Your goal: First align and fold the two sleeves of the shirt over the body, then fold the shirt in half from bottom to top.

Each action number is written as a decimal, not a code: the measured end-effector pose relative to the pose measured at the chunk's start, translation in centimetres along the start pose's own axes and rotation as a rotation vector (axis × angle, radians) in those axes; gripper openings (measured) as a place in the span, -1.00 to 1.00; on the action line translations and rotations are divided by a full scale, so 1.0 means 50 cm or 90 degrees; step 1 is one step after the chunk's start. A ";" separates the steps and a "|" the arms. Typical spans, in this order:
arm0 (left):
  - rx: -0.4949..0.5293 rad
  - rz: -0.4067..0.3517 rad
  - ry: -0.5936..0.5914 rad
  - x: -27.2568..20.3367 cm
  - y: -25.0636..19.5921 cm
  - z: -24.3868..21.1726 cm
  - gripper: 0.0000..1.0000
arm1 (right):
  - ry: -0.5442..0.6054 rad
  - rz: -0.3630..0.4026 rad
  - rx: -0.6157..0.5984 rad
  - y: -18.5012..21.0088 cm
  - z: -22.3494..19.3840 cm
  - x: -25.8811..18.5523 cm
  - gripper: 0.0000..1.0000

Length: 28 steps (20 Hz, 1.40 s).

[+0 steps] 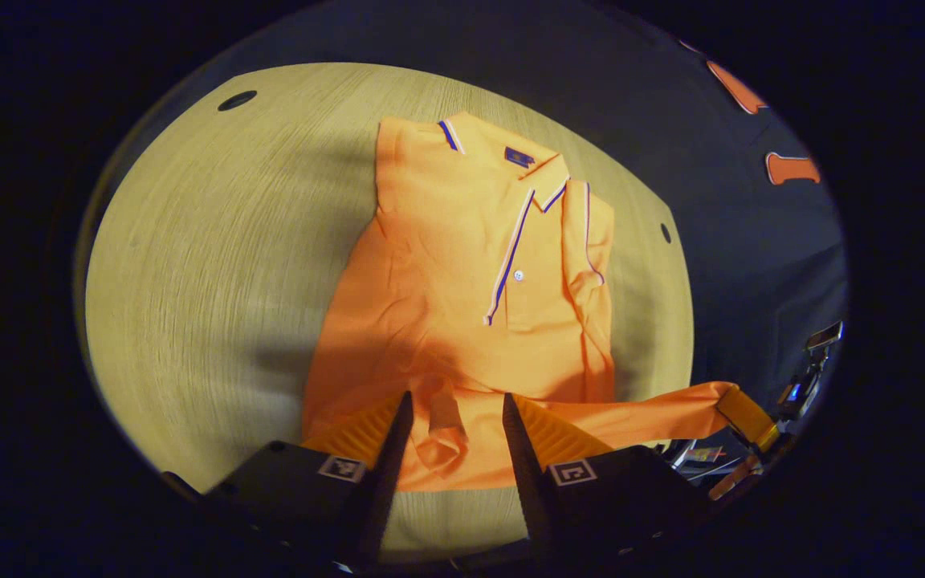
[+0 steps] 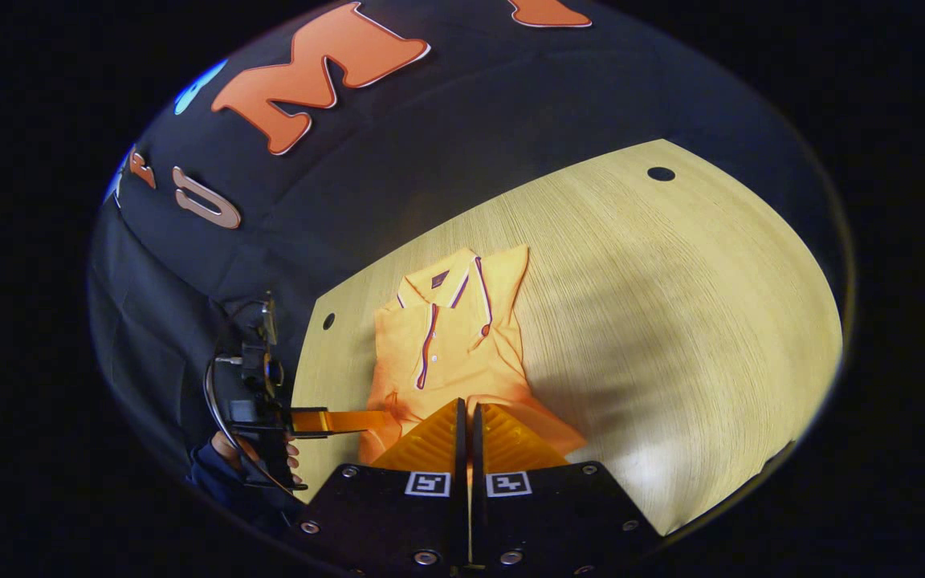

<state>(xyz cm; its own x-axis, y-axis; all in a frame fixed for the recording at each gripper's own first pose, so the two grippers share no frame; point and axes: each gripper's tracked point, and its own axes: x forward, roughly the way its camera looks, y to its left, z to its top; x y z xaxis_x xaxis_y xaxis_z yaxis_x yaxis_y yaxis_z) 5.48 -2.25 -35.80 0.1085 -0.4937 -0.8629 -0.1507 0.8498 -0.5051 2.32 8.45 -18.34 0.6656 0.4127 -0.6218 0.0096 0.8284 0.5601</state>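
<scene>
Your left gripper (image 1: pixel 453 417) hovers released, fingers spread over the shirt (image 1: pixel 462 265) hem; your right gripper (image 2: pixel 465 421) is clenched on the hem's other corner, lifted.

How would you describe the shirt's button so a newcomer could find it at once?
On the pale wooden table lies an orange shirt, its collar at the far end. Follow the striped placket down from the collar. The button sits just beside that stripe: a small white dot, the only round pale spot on the orange cloth.
</scene>
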 end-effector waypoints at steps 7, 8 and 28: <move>0.056 -0.041 -0.145 -0.077 -0.023 0.108 -0.98 | -0.018 0.032 0.017 0.020 0.027 -0.007 -0.96; 0.050 -0.054 -0.171 -0.096 -0.028 0.139 -0.98 | -0.025 0.027 0.012 0.020 0.041 -0.002 -0.96; 0.046 0.014 -0.338 -0.183 0.068 0.500 -0.99 | -0.043 -0.026 -0.061 0.066 0.297 0.200 -0.96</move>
<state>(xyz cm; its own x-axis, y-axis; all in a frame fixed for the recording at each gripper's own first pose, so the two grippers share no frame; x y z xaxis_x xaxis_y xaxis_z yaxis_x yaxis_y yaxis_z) 28.52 9.75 -29.19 0.5906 -0.3306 -0.7361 -0.0919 0.8787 -0.4684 20.10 9.67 -14.58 0.7151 0.3534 -0.6031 -0.0310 0.8780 0.4777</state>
